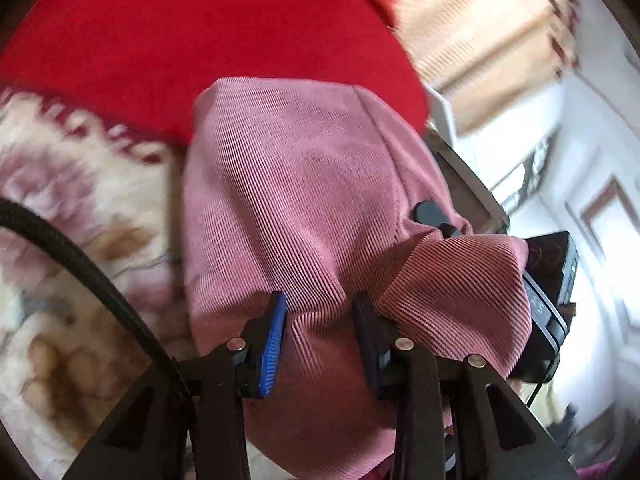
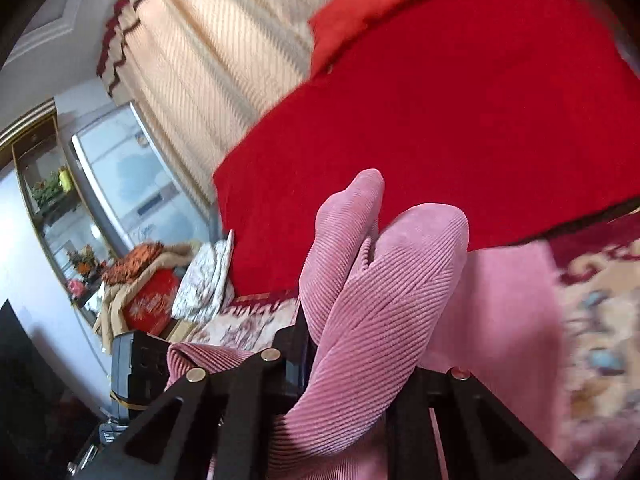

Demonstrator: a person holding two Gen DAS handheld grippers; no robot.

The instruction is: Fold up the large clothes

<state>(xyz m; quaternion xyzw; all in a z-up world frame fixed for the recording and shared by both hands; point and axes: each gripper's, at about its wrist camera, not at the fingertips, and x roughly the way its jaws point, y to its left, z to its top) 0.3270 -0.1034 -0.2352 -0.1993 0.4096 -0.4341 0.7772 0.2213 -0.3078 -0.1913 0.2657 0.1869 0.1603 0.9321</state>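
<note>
Red blanket (image 2: 460, 120) behind; both jaws pinch pink corduroy garment (image 1: 304, 184).

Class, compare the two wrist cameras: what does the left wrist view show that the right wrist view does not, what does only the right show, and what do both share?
Only the left wrist view shows the blue pad on a finger of the left gripper, and a black braided cable.

Only the right wrist view shows a glass-fronted cabinet and a red cushion among piled textiles.

Both show the pink corduroy garment bunched in the jaws, the red cloth behind it and striped curtains.
</note>
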